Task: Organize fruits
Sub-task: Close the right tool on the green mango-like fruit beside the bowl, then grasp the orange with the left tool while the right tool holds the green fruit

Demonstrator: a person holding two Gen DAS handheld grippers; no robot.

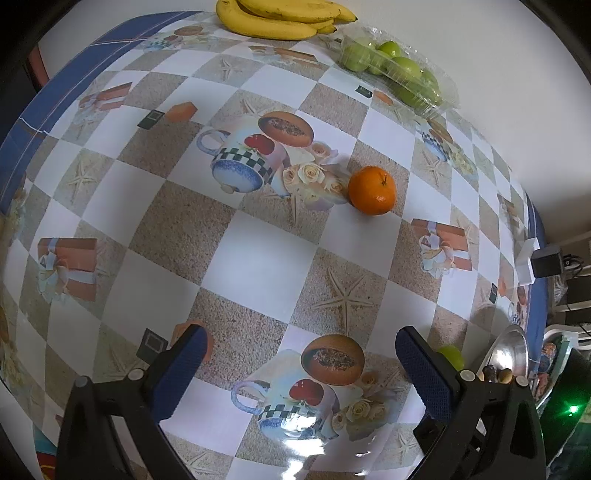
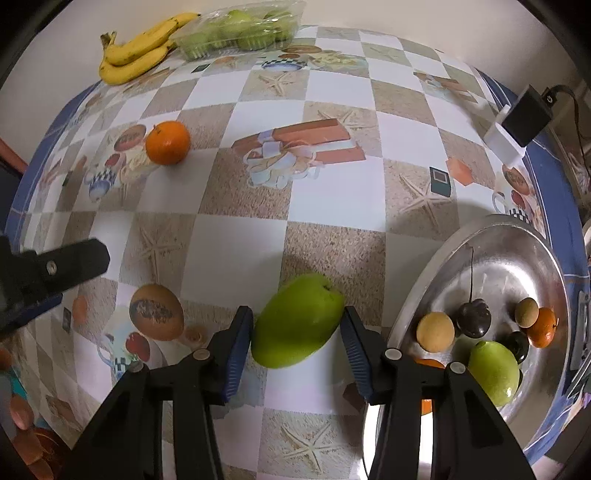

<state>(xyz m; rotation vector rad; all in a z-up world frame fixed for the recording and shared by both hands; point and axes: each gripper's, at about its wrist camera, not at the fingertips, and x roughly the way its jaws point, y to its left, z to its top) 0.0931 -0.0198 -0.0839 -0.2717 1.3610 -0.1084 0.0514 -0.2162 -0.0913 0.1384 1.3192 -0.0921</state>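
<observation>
Both tongs point steeply down at the glossy checked oilcloth table (image 2: 332,192). On the left, the left gripper (image 1: 299,373) hangs with its blue ribbed pads spread wide and nothing between them, only a printed teapot below.

Further right, the right gripper (image 2: 297,347) brackets a smooth, slightly elongated green apple (image 2: 299,321) lying on the cloth. The left pad looks to be touching the skin; the right one sits at the apple's edge, and I cannot tell whether it presses yet, so the grip reads as not yet firm.

At the far right sits a wide, shiny round metal tray (image 2: 491,251), just beside the apple. It already holds a second green apple (image 2: 493,373), a matte tan round fruit (image 2: 435,331), a dark glossy cherry with a long stem (image 2: 474,316), a small orange fruit (image 2: 543,328) and a few others.

The job looks about half done. Left out on the cloth are a dimpled, round orange mandarin (image 2: 167,142), well apart from the tray, plus a curved bunch of yellow bananas (image 2: 140,48) and a crinkly clear plastic pack of green apples (image 2: 240,31) at the far edge by the wall.
</observation>
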